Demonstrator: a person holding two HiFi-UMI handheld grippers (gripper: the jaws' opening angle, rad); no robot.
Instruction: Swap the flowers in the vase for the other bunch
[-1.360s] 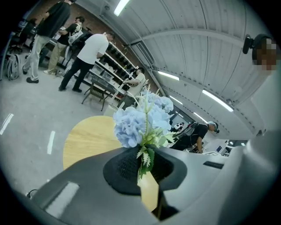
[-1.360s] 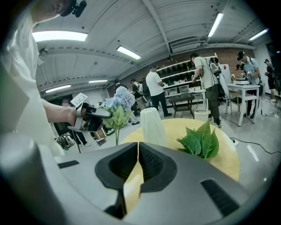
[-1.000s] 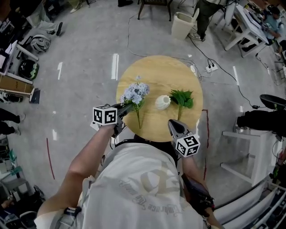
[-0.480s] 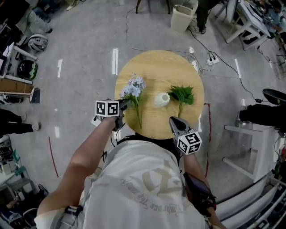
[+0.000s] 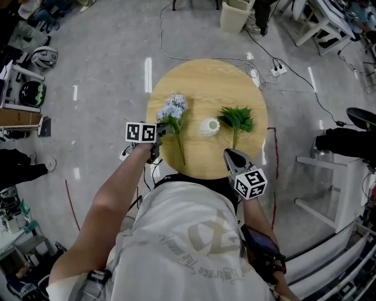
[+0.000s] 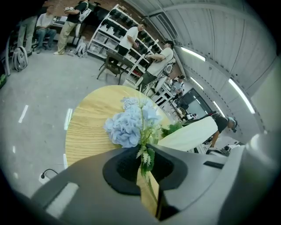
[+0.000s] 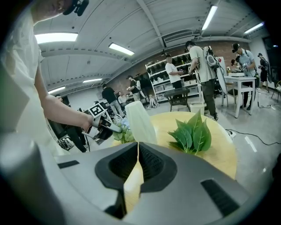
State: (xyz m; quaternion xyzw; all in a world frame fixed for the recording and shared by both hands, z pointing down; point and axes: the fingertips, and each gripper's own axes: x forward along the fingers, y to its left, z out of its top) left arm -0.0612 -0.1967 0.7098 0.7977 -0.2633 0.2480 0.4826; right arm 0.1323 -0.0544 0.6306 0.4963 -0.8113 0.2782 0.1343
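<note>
A bunch of blue flowers [image 5: 171, 109] hangs low over the left half of the round wooden table [image 5: 202, 76], its long stem trailing toward the near edge. My left gripper [image 5: 161, 130] is shut on that stem just below the blooms; in the left gripper view a leafy bit of the blue flowers [image 6: 129, 125] is pinched where the left gripper [image 6: 147, 154] closes. A small white vase [image 5: 209, 126] stands mid-table with nothing in it. The green leafy bunch [image 5: 236, 117] lies to its right. My right gripper [image 5: 227, 154] hovers at the near edge, shut and empty.
Through the right gripper [image 7: 138, 147] I see the vase [image 7: 140, 121], the green bunch [image 7: 193, 134] and several people by shelves behind. A cable and power strip [image 5: 275, 72] lie on the floor beyond the table. A white bin [image 5: 234, 14] stands farther back.
My left gripper has come down toward the table with the blue flowers still in its grip. The right gripper has stayed where it was.
</note>
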